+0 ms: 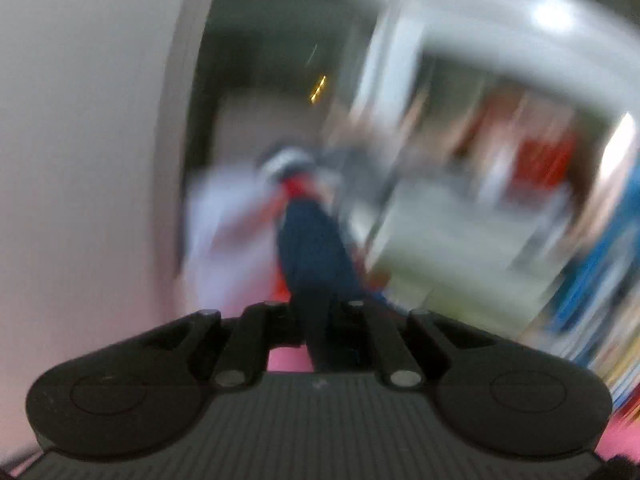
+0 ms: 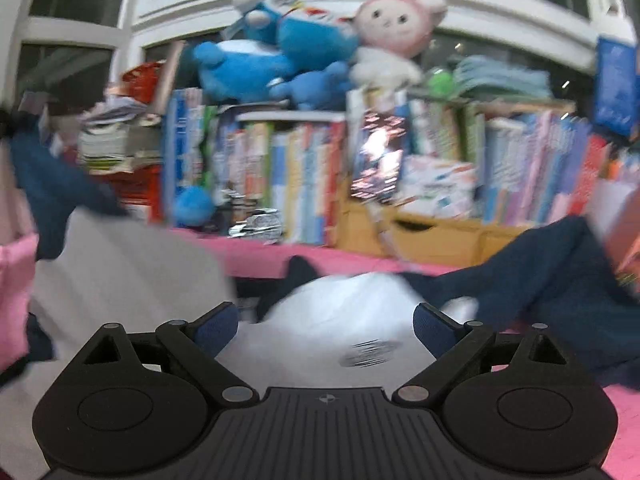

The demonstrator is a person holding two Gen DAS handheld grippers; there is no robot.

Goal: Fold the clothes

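Observation:
A garment with a white body and navy sleeves lies on the pink bed. In the left wrist view, which is blurred by motion, my left gripper point(image 1: 316, 312) is shut on a navy part of the garment point(image 1: 316, 248), which hangs stretched ahead of the jaws, with white and red cloth point(image 1: 228, 224) beyond it. In the right wrist view, my right gripper point(image 2: 326, 320) is open and empty just above the white body of the garment point(image 2: 340, 308). A navy sleeve point(image 2: 552, 264) lies to its right, and another navy part point(image 2: 52, 184) is lifted at the far left.
A pink sheet point(image 2: 264, 252) covers the bed. Behind it stand a shelf of books point(image 2: 304, 172) and wooden boxes point(image 2: 432, 240), with blue and pink plush toys point(image 2: 320, 40) on top. A pale wall point(image 1: 80, 140) fills the left of the left wrist view.

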